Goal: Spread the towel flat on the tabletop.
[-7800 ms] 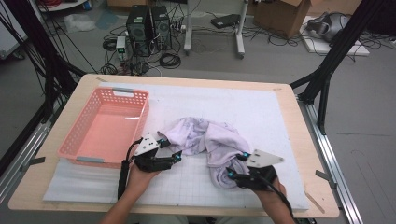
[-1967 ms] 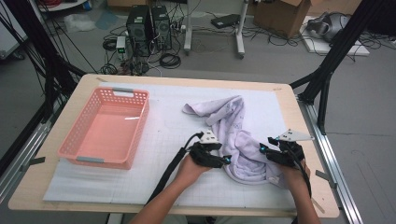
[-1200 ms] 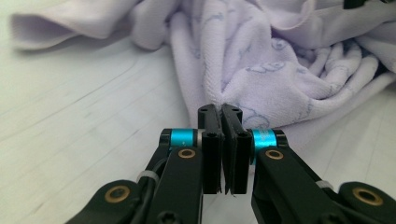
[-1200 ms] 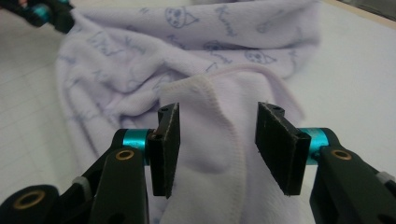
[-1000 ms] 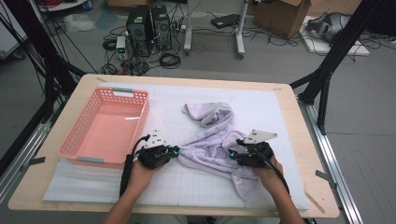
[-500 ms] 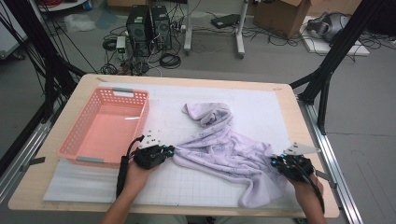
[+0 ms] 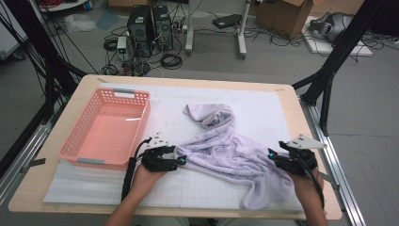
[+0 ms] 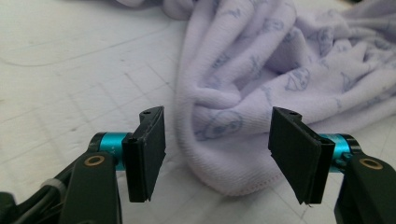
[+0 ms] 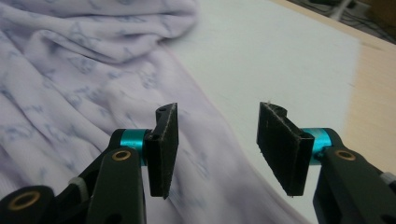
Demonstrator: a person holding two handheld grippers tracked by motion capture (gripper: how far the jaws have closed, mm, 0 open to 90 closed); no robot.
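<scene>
Cloth's (image 7: 233, 153) far end at 12 is bunched, folds hide the shape there; your R hand covers its edge at 4. Lavender cloth lies on table (image 7: 282, 101) mat, long axis approx 11-to-5, basket (image 7: 106, 127) at 9. L gripper (image 8: 215, 149): fingers just opened, hem between, not pinched. R gripper (image 9: 217, 142): fingers just opened, cloth below, nothing gripped.

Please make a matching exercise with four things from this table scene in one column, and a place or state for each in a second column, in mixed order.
1. basket
2. garment
3. left tool
4. right tool

a. pale purple, spread on the mat
b. open at the garment's rounded corner
c. pink, on the table's left side
d. open above the garment's edge

Pairs: 1-c, 2-a, 3-b, 4-d
</scene>
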